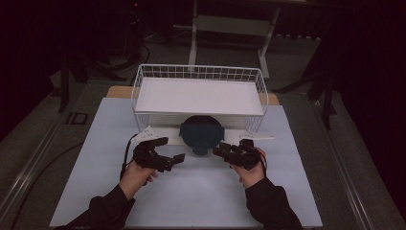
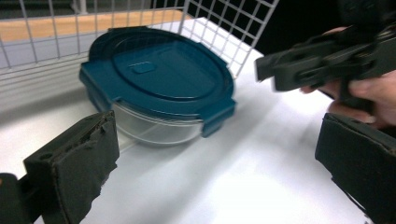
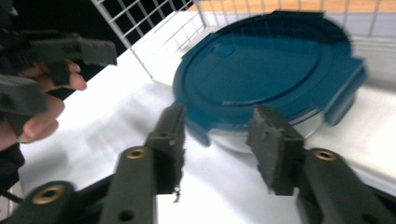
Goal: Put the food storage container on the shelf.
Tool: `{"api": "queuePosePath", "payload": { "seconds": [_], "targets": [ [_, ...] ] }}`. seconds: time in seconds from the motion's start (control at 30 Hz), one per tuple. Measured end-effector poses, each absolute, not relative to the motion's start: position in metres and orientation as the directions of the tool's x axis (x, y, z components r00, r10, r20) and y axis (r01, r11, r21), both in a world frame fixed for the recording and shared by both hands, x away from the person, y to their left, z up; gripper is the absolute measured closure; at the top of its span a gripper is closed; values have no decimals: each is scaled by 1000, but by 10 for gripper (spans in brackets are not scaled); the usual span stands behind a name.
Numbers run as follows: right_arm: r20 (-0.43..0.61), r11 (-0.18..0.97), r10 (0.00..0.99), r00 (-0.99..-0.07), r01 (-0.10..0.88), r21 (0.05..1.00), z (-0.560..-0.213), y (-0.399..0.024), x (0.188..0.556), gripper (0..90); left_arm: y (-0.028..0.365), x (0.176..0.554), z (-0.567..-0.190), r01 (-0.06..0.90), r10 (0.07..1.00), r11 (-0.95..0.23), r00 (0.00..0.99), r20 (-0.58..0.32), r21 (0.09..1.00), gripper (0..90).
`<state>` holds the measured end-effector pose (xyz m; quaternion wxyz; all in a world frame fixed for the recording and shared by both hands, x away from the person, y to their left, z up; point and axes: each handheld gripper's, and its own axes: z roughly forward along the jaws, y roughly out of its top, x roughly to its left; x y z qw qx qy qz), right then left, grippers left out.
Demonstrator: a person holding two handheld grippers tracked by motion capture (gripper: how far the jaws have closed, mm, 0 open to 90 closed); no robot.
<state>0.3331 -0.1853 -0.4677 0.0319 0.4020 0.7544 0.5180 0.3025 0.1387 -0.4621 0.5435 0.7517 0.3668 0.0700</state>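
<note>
- Sitting on the white table (image 1: 201, 191), a round container (image 1: 201, 134) with a teal lid (image 2: 159, 74) is half tucked under the wire shelf (image 1: 198, 96).
- Left gripper (image 1: 168, 152) released, jaws wide, empty, just beside the container.
- Right gripper (image 1: 221, 149) released too, flanking the other side, likely for a two-sided pull-out.

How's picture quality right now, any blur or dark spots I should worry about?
High view: dim, surroundings nearly black, the container in shadow under the wire rack. Left gripper view: container sharp, right gripper slightly smeared. Right gripper view: motion blur on the lid's edges and left gripper.
</note>
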Motion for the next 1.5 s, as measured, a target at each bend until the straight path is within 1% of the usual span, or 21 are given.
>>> {"api": "queuePosePath", "payload": {
  "seconds": [0.03, 0.1, 0.3, 0.37, 0.47, 0.53, 0.73, 0.83, 1.07, 1.5],
  "targets": [
    [371, 145, 637, -676, 577, 804, -469, -184, 331, 587, 139, 299, -461, 472, 623, -143, 726, -291, 870, 0],
    [367, 164, 635, -679, 583, 796, -472, -179, 328, 645, 140, 294, -461, 468, 620, -150, 731, -286, 871, 0],
    [362, 206, 633, -684, 600, 773, -483, -166, 322, 775, 143, 280, -465, 450, 619, -159, 739, -266, 879, 0],
    [357, 219, 633, -687, 601, 768, -486, -162, 322, 832, 144, 275, -467, 448, 613, -152, 742, -271, 881, 0],
    [346, 239, 641, -686, 606, 759, -489, -155, 321, 890, 144, 269, -473, 443, 608, -151, 746, -271, 884, 0],
    [337, 248, 648, -683, 607, 755, -491, -152, 322, 896, 145, 266, -474, 426, 609, -165, 753, -248, 890, 0],
    [313, 262, 664, -679, 603, 754, -496, -145, 326, 898, 144, 265, -476, 414, 605, -151, 757, -247, 898, 0],
    [307, 260, 674, -672, 605, 752, -498, -143, 330, 899, 143, 264, -478, 399, 607, -161, 761, -229, 903, 0],
    [308, 259, 673, -672, 604, 753, -500, -138, 334, 898, 144, 264, -484, 404, 609, -152, 757, -237, 902, 0],
    [295, 250, 686, -665, 596, 763, -500, -131, 350, 898, 143, 266, -483, 384, 608, -151, 762, -221, 911, 0]
  ]
}}
